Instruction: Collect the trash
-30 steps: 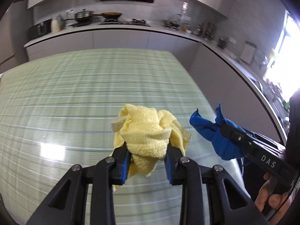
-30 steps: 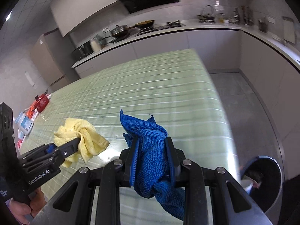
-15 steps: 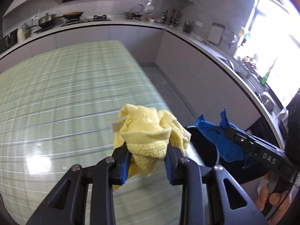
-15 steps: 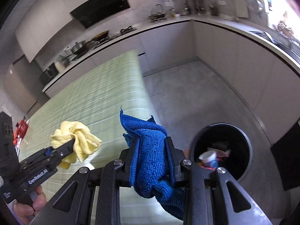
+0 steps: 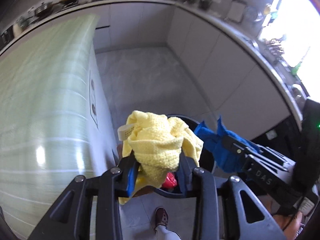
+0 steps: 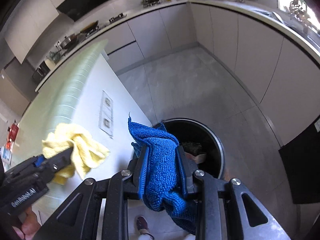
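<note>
My left gripper [image 5: 159, 165] is shut on a crumpled yellow cloth [image 5: 160, 140] and holds it above the near rim of a round black trash bin [image 5: 206, 172] on the floor. My right gripper [image 6: 162, 160] is shut on a blue cloth [image 6: 160, 160] and holds it over the left rim of the same bin [image 6: 200, 136]. The bin holds trash, including something red [image 5: 170, 181]. In the right wrist view the left gripper [image 6: 66, 156] with the yellow cloth [image 6: 80, 146] is to the left. In the left wrist view the right gripper [image 5: 226, 142] with the blue cloth [image 5: 216, 146] is to the right.
The green-striped table [image 5: 40, 100] is to the left, its white side panel [image 6: 120, 108] next to the bin. Grey floor [image 6: 190, 80] lies beyond, bounded by white cabinets [image 6: 260, 60] and a counter. My shoe [image 5: 161, 217] is on the floor below.
Both grippers have swung right off the table with their cloths. They now hang over the trash bin on the floor. Both grips are unchanged.
</note>
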Demonstrator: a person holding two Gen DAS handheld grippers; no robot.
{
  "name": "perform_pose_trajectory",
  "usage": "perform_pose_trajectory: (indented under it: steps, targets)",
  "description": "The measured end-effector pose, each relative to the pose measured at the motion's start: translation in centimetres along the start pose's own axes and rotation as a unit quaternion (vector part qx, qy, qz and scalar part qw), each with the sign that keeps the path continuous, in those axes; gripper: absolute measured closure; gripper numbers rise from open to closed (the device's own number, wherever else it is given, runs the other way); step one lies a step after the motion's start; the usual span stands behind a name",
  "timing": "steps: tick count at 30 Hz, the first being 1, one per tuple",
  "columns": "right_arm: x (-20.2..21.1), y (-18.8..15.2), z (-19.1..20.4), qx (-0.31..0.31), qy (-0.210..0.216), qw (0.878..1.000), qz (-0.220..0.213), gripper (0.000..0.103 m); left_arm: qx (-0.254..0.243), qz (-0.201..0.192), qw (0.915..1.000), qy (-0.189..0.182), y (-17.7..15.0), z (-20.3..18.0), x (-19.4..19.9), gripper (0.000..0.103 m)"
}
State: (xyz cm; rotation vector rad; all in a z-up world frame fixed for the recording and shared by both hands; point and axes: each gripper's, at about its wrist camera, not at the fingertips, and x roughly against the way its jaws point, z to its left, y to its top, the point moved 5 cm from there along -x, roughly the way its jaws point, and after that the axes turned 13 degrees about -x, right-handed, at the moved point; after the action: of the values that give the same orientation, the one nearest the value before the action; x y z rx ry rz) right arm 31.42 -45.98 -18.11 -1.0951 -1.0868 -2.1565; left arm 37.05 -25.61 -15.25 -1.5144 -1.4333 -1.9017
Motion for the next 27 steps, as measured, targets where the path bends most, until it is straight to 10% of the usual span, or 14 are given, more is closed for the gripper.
perform_pose_trajectory:
  steps: [6,10,27]
  targets:
    - [-5.4,0.3,-3.3,0.015,0.029,0.998,0.056,0.049,0.030,0.045,0.9976,0.044,-0.2,-1.1,-6.4,0.035]
    - [-5.6,1.2,-5.1,0.002,0.031,0.999,0.041,0.048,0.037,0.057,0.9964,0.051,0.7,-1.6,-8.1,0.033]
    - [7.3,-1.0,-1.7,0.048,0.082,0.996,0.001,0.047,0.051,-0.062,0.9919,0.099,-2.1,-2.8,10.2,0.033]
